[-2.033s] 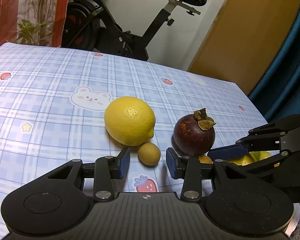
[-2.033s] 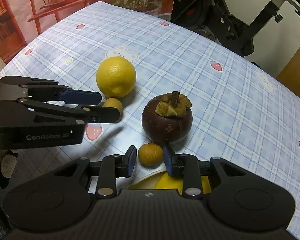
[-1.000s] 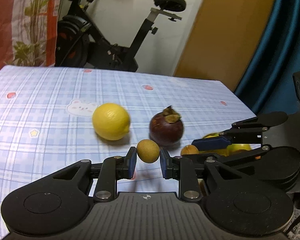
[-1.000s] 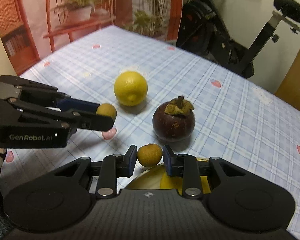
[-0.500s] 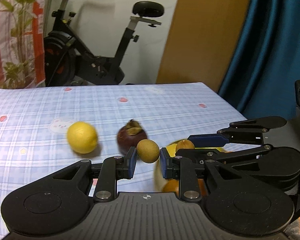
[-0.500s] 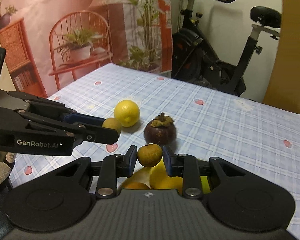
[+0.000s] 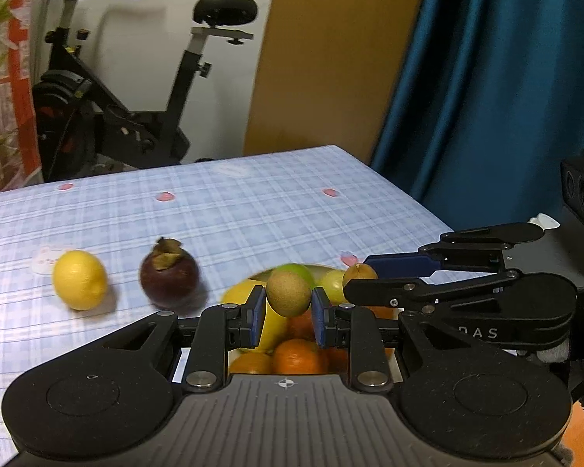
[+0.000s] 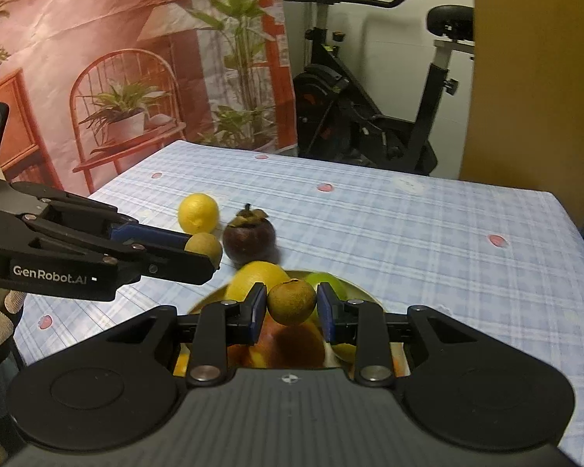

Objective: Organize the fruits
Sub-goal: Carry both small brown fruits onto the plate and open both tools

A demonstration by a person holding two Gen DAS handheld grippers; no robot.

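Above the checked tablecloth (image 8: 428, 233), both grippers (image 7: 288, 313) (image 8: 292, 313) pinch longans (image 7: 288, 297) (image 8: 292, 301) between closed jaws.

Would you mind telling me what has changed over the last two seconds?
Each gripper closed on a longan from the table and lifted it over the fruit bowl: left gripper, right gripper. The lemon and mangosteen stayed put.

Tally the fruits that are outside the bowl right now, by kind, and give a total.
Lemon: 1
Mangosteen: 1
Small brown fruit: 2, one in the left gripper, one in the right gripper
Total: 4
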